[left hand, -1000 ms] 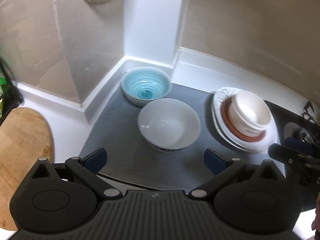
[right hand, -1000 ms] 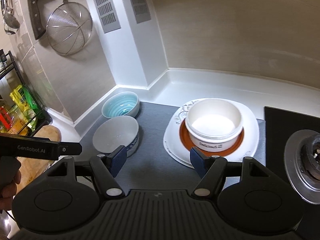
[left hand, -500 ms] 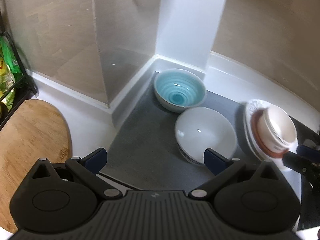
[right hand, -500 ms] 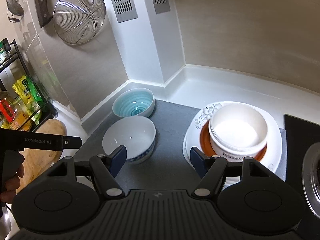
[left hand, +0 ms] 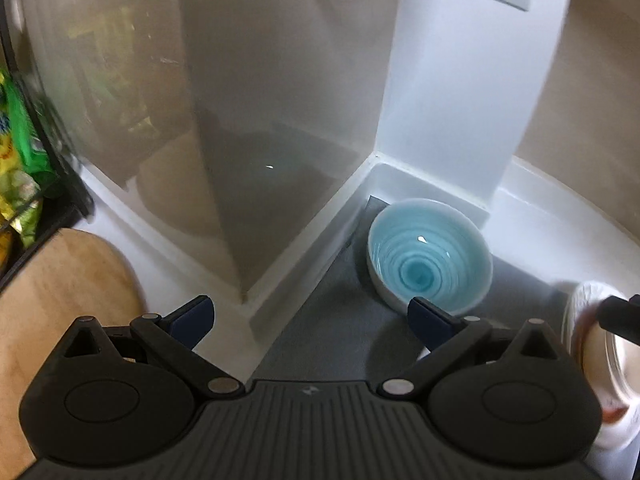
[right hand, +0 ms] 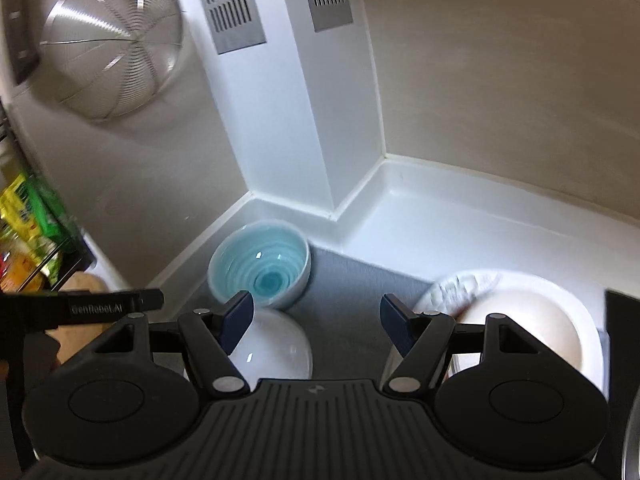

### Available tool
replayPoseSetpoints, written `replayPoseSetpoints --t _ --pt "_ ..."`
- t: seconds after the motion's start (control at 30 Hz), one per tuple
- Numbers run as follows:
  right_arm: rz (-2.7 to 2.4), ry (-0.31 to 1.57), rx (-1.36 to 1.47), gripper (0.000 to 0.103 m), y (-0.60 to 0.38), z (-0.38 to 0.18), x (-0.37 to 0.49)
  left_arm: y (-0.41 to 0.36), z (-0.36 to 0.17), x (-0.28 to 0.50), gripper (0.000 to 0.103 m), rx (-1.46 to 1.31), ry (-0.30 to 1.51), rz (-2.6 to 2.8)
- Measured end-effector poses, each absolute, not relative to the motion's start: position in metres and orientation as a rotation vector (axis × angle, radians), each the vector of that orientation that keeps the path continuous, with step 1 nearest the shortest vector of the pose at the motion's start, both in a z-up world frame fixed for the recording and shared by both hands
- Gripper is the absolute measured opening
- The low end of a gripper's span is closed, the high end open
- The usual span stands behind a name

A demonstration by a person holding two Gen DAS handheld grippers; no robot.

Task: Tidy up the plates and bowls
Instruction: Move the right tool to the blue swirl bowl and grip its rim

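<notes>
Left wrist view: the left gripper point(left hand: 310, 316) has its jaws set wide apart with nothing between them. It hangs over the near edge of the grey mat point(left hand: 340, 332) and the white counter point(left hand: 224, 280) beside the wall corner. The blue bowl point(left hand: 429, 266) stands upright on the mat in the corner, just beyond the right fingertip. At the right edge, blurred, a cream bowl point(left hand: 618, 364) sits on a white plate point(left hand: 580, 300). A wooden board point(left hand: 60, 300) lies at left.

Right wrist view: the right gripper point(right hand: 316, 316) also has its jaws apart and empty, above the mat point(right hand: 344, 288). The blue bowl point(right hand: 260, 268) stands beyond the left fingertip; the white bowl point(right hand: 276, 352) sits just in front of it, partly hidden by that finger. The cream bowl point(right hand: 532, 328) on the white plate point(right hand: 460, 284) is at right. A wire strainer point(right hand: 112, 48) hangs on the wall.
</notes>
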State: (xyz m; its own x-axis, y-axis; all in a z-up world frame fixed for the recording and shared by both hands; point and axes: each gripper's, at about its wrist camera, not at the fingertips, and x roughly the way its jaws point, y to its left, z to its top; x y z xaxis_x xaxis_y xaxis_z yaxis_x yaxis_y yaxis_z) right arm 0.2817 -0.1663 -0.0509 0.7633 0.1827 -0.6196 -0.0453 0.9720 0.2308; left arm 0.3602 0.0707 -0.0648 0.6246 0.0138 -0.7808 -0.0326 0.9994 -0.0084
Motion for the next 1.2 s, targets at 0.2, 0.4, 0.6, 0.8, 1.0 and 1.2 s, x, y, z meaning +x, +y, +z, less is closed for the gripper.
replayPoseSetpoints --t 0.2,0.4,0.6,0.8,1.0,1.2 --pt "0.106 0.752 0.242 0.073 -0.167 -0.070 0.339 0.068 -0.087 0.391 0.103 -0.128 0.987 0.010" --pt "0.110 0.833 0.253 0.073 -0.161 -0.098 0.378 0.067 -0.103 0.409 0.103 -0.214 1.035 0.031" --pt "0.123 0.884 0.229 0.072 -0.150 -0.122 0.398 0.063 -0.114 0.421 0.103 -0.235 1.036 0.054" --pt "0.125 0.891 0.225 0.072 -0.148 -0.137 0.408 0.060 -0.123 0.431 0.103 -0.243 1.050 0.069" --pt "0.137 0.892 0.228 0.071 -0.148 -0.147 0.414 0.059 -0.130 0.437 0.103 -0.261 1.065 0.086" --pt "0.139 0.897 0.226 0.070 -0.146 -0.149 0.429 0.066 -0.130 0.439 0.103 -0.289 1.071 0.086"
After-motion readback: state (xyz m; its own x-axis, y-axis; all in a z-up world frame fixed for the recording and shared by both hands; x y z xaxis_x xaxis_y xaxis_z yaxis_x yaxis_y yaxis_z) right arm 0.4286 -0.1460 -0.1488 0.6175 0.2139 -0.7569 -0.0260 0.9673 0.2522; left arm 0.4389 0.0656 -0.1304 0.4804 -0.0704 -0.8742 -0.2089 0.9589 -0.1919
